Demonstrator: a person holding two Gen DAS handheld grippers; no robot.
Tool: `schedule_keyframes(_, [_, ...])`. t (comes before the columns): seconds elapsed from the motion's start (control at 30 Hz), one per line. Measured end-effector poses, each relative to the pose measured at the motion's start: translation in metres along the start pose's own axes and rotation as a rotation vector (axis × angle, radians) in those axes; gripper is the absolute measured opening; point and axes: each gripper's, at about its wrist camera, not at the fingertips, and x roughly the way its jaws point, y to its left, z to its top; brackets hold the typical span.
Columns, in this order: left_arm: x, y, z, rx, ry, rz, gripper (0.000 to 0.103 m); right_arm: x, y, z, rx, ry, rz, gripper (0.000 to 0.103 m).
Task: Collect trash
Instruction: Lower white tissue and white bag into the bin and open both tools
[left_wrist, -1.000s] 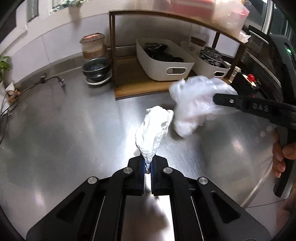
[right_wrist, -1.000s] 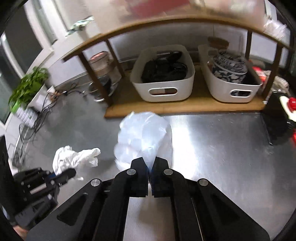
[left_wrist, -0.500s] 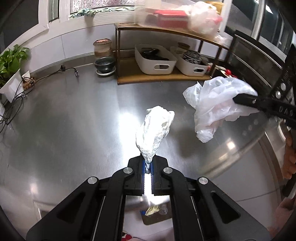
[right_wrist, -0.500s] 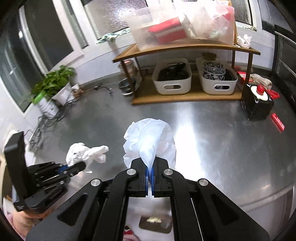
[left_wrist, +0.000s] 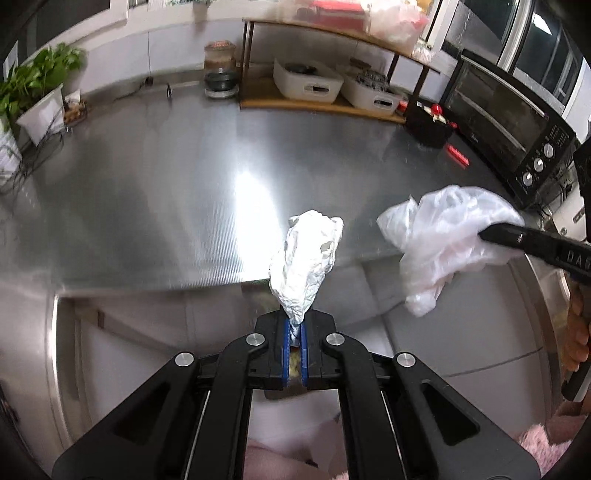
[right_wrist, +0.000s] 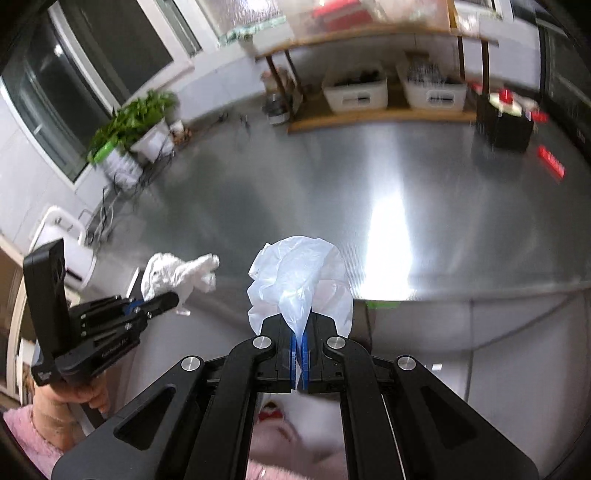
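Off counter: two wads (left_wrist: 303, 258) (left_wrist: 439, 240), two tools (left_wrist: 294, 334) (right_wrist: 300, 341)

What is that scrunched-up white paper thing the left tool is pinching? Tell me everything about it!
The crumpled white paper wad looks like a used tissue or wrapper, creased all over, with small torn spots near its top. It narrows to a twisted tip that is clamped between the blue pads of the left tool. It stands upright from the tool, held in the air over the front edge of the shiny steel counter. Nothing else touches it.
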Motion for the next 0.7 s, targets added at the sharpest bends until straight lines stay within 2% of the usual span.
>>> schedule_keyframes(0.17, [0.032, -0.002, -0.037, -0.016, 0.112, -0.025, 0.003, 0.036, -0.002, -0.042, 0.028, 0.127, -0.013, 0.004])
schedule_keyframes(0.43, [0.111, 0.002, -0.088, -0.071, 0.298, -0.070, 0.003, 0.110, -0.019, -0.087, 0.062, 0.252, -0.120, 0.004])
schedule_keyframes(0.7, [0.184, 0.012, -0.121, -0.112, 0.410, -0.082, 0.003, 0.182, -0.046, -0.119, 0.156, 0.355, -0.146, 0.004])
